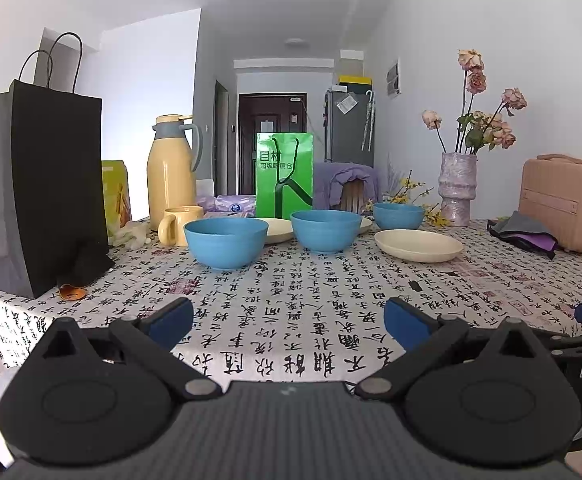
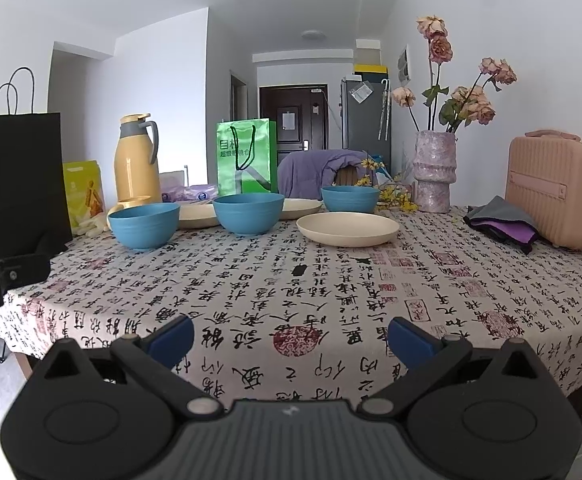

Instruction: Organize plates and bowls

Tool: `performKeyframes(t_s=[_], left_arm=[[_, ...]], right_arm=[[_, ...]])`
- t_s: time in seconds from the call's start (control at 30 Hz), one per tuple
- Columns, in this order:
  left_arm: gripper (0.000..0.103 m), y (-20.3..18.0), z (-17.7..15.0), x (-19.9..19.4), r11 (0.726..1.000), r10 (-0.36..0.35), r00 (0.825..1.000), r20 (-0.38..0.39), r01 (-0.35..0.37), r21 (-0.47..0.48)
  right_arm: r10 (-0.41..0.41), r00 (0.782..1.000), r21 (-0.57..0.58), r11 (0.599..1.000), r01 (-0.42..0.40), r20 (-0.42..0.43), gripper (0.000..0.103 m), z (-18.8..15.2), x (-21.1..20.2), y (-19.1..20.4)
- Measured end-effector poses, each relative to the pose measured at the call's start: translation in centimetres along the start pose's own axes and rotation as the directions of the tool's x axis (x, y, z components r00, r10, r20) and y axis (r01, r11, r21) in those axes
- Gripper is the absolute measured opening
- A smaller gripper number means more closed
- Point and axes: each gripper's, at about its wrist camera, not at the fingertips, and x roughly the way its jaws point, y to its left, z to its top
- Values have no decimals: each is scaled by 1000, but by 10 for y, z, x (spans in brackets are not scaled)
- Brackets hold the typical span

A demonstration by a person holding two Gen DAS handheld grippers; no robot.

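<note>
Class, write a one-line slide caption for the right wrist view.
Open right gripper hovers over a calligraphy tablecloth, facing three blue bowls and cream plates.

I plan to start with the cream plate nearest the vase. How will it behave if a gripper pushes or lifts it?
The cream plate looks shallow and stiff, so it should probably keep its shape. Its low rim lies close to the tablecloth, so getting a finger under may be awkward. Pushed, it would likely slide or drag the cloth rather than tip.

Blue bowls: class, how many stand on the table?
3. Left bowl near the yellow mug; middle bowl before the green bag; right bowl by the vase. None looks hidden.
</note>
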Motion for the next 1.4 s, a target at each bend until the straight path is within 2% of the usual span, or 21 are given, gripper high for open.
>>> performKeyframes(t_s=[1.4], left_arm=[[103, -3, 3, -1, 1000, 8, 1000, 5, -8, 11]], right_arm=[[-17, 1000, 2, 1000, 17, 6, 103, 2, 2, 1]])
